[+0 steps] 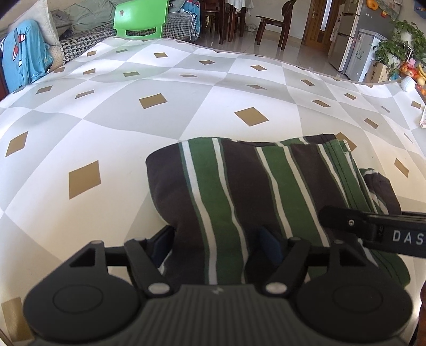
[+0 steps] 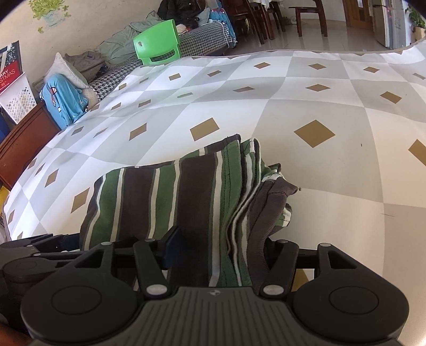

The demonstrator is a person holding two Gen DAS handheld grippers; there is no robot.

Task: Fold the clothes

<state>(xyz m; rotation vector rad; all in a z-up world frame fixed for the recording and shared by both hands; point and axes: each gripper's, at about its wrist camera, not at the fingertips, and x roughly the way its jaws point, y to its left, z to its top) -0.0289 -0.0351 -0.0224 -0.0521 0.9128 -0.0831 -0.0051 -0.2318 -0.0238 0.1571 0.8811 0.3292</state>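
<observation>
Diamond-patterned cloth in grey, white and tan covers the table [image 1: 186, 87], with a green chair [image 1: 139, 18] and a houndstooth sofa [image 2: 205, 40] past its far edge. Near the front edge lies the striped garment [image 1: 239, 183] – brown, green and white, folded into a thick bundle. Both tools sit at its near edge: the left gripper [image 1: 215, 244] has its jaws parted with the folded cloth between them, and the right gripper [image 2: 221, 247] likewise straddles the layered edge – whether either pinches, I cannot tell
</observation>
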